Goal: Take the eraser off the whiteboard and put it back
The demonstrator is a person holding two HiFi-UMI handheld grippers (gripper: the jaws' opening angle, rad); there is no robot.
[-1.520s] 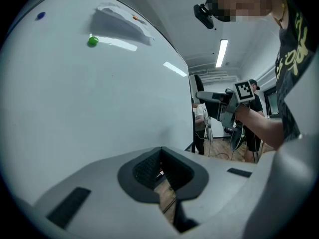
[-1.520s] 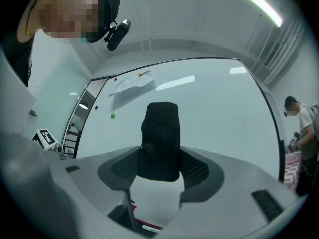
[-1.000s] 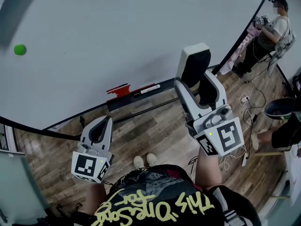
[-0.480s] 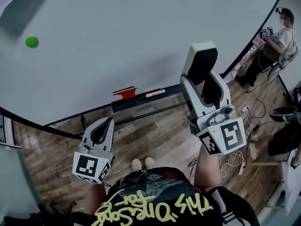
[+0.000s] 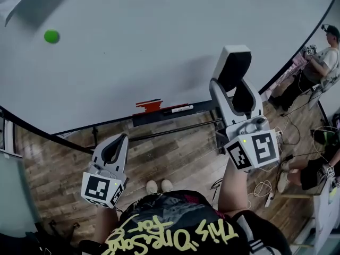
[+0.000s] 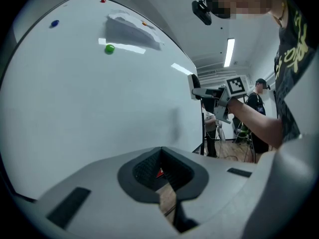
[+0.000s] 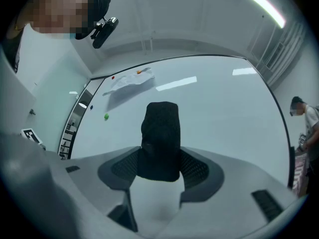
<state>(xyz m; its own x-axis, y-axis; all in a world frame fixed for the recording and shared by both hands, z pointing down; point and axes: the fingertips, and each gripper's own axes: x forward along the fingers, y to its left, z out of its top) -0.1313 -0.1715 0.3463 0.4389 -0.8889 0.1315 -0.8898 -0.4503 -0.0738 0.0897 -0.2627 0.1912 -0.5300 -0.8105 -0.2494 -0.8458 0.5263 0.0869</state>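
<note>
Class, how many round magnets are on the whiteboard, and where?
4: a green magnet below the paper sheet, a blue magnet near the left edge of the whiteboard, a red magnet above the sheet, an orange magnet on the sheet. More may be hidden.

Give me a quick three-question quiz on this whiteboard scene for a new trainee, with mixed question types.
1. True or false: the left gripper holds something.
2. Fill in: the right gripper is shut on the ____.
3. The green magnet sits: A on the whiteboard; B on the floor; C on the tray.

Key: 1 false, its jaws are together and empty. 2 eraser. 3 A.
</note>
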